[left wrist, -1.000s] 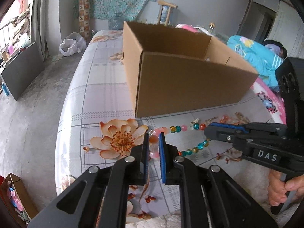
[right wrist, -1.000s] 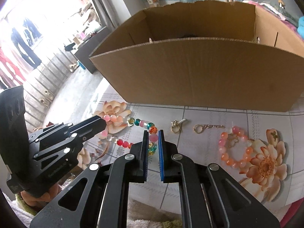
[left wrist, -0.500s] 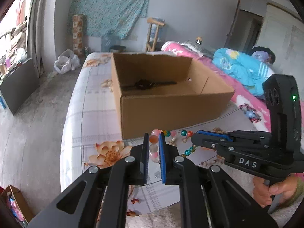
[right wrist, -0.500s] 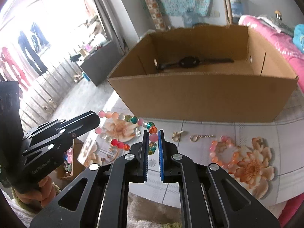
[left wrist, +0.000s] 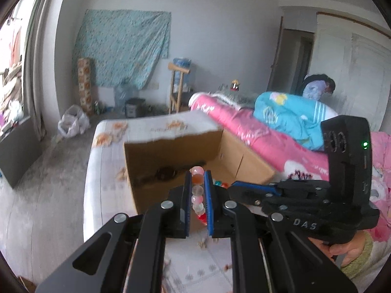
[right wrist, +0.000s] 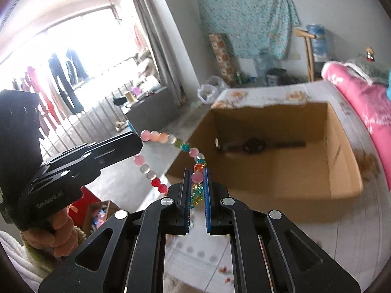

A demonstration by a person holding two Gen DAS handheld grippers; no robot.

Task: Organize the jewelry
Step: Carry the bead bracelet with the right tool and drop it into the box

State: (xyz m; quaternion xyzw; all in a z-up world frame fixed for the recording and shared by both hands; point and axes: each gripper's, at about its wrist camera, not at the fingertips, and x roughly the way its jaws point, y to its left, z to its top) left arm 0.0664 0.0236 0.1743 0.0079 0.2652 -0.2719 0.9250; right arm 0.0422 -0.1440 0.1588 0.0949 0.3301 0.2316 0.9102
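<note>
Multicolour glass-bead bracelet [right wrist: 171, 144] hangs in air betw. my two grippers: left gripper [left wrist: 198, 190] fingers pinch one end, right gripper [right wrist: 196, 183] fingers pinch the other, so its long axis runs hand to hand. Open brown cardboard box [right wrist: 342, 171] on the floral-cloth table [left wrist: 107, 161] lies ahead and below the fingers; I judge the right hand nearer its mouth.

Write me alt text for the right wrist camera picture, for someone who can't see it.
A strand of pink, clear, red and teal glass beads hangs in the air, pinched between the right tool and the left tool. Behind it sits an open brown cardboard box holding a dark wristwatch.
</note>
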